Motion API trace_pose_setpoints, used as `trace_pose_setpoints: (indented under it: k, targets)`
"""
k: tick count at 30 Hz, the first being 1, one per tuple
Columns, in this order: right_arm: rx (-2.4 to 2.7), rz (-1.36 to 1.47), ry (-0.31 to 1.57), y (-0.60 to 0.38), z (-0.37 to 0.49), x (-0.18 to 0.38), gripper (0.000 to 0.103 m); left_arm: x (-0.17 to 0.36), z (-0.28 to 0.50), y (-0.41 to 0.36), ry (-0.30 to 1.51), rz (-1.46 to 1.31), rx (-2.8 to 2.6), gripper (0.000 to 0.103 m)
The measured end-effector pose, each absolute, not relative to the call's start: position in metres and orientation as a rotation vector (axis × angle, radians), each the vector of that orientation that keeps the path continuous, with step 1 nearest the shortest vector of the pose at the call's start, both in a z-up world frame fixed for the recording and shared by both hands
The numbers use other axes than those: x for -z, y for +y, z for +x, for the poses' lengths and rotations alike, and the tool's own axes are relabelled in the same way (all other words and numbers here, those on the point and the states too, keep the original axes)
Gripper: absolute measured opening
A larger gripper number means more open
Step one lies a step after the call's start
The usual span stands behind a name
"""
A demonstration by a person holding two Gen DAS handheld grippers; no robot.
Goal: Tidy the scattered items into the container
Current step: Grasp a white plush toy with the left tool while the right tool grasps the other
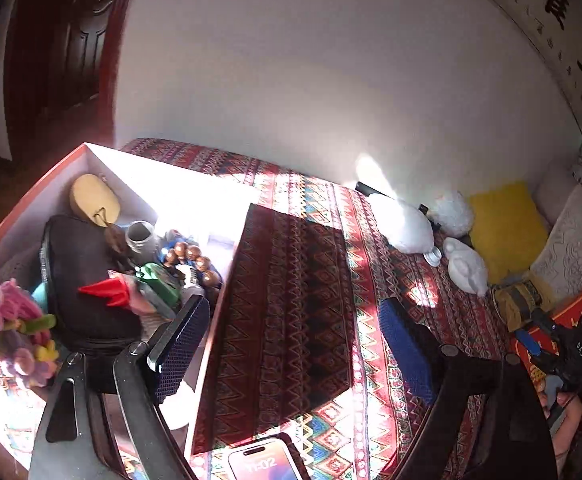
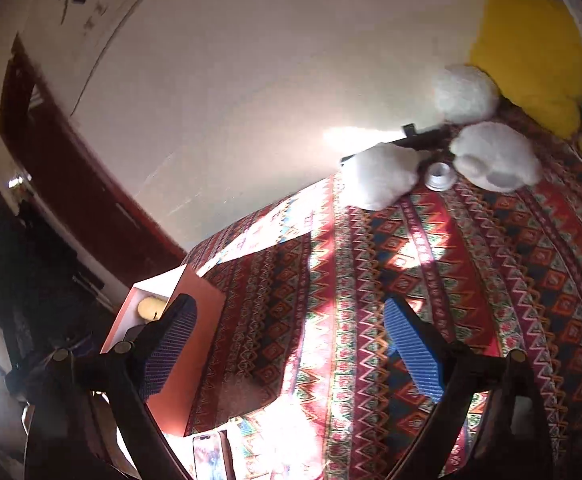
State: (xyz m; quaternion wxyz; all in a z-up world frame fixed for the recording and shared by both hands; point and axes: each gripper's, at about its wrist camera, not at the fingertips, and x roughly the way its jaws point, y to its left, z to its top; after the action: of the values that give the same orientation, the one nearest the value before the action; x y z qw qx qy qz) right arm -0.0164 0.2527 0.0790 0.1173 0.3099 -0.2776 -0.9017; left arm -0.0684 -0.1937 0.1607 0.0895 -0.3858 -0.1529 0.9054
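Note:
The container [image 1: 91,152] is an orange box with a white inside, at the left. It holds a black pouch [image 1: 83,272], a tan wooden piece [image 1: 93,200], a grey jar [image 1: 141,236], wooden beads [image 1: 195,256] and red and green items. Pipe-cleaner flowers [image 1: 15,328] lie at its near corner. My left gripper [image 1: 291,344] is open over the patterned cloth just right of the box, its left finger over the rim, nothing between its pads. My right gripper [image 2: 291,348] is open and empty over the same cloth, the box [image 2: 195,320] at its left.
Three white fluffy items [image 1: 403,224] [image 2: 379,176] and a small white cup [image 1: 433,256] [image 2: 439,174] lie by the far wall. Near them is a yellow cushion [image 1: 503,224]. A phone [image 1: 263,460] [image 2: 209,456] lies at the near edge. A hand [image 1: 563,412] holds a black device at the right.

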Motion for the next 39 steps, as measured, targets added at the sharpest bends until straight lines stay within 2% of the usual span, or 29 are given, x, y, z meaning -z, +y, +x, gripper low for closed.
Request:
trace_pose_setpoints:
  k: [4,8,10,11,14,16,20,22,23,24,25,26,27,28,29,31,34,39]
  targets:
    - [2.703,0.940,-1.143,0.353,-0.032,-0.040,0.098,-0.131,-0.124,-0.092,-0.403,-1.259,-2.500,0.087]
    - [2.667,0.994,-1.300,0.416,-0.086,-0.018,0.099,-0.121,-0.212,-0.003,-0.395,-1.306,-2.444,0.087]
    - [2.689,1.008,-1.278,0.440,-0.122,-0.018,0.099,-0.116,-0.261,0.037,-0.385,-1.332,-2.389,0.087]
    - [2.730,0.995,-1.233,0.448,-0.141,-0.021,0.102,-0.112,-0.286,0.054,-0.369,-1.335,-2.378,0.087]
    - [2.870,1.015,-0.948,0.464,-0.209,-0.021,0.102,-0.094,-0.361,0.090,-0.312,-1.369,-2.388,0.087]
    - [2.895,1.113,-0.859,0.478,-0.256,-0.007,0.102,-0.075,-0.409,0.095,-0.333,-1.420,-2.387,0.087]
    - [2.709,1.245,-1.083,0.517,-0.325,0.042,0.102,-0.026,-0.479,0.081,-0.493,-1.558,-2.344,0.087]
    - [2.404,1.229,-1.346,0.525,-0.344,0.081,0.102,0.007,-0.492,0.080,-0.641,-1.604,-2.194,0.103]
    - [2.271,1.223,-1.419,0.521,-0.350,0.096,0.103,0.022,-0.493,0.087,-0.699,-1.599,-2.084,0.103]
    - [2.269,1.194,-1.363,0.511,-0.350,0.097,0.103,0.033,-0.489,0.099,-0.724,-1.586,-1.976,0.103]
    - [2.301,1.166,-1.258,0.497,-0.348,0.091,0.097,0.040,-0.480,0.117,-0.699,-1.571,-1.893,0.103]
    - [2.267,1.152,-1.220,0.484,-0.346,0.090,0.090,0.042,-0.468,0.138,-0.601,-1.562,-1.894,0.102]
    - [2.221,1.146,-1.225,0.472,-0.343,0.092,0.086,0.037,-0.451,0.157,-0.437,-1.536,-1.985,0.098]
    - [2.188,1.144,-1.229,0.461,-0.337,0.093,0.079,0.031,-0.434,0.171,-0.326,-1.508,-2.049,0.074]
    - [2.181,1.140,-1.219,0.450,-0.326,0.091,0.076,0.028,-0.420,0.171,-0.358,-1.510,-2.057,0.063]
    - [2.194,1.133,-1.213,0.436,-0.294,0.083,0.074,0.016,-0.391,0.151,-0.489,-1.515,-2.071,0.052]
    - [2.081,1.088,-1.318,0.429,-0.224,0.072,0.073,-0.027,-0.310,0.125,-0.352,-1.361,-2.253,0.050]
    - [2.095,1.012,-1.163,0.397,-0.084,0.009,0.074,-0.112,-0.140,0.071,-0.174,-1.095,-2.446,0.050]
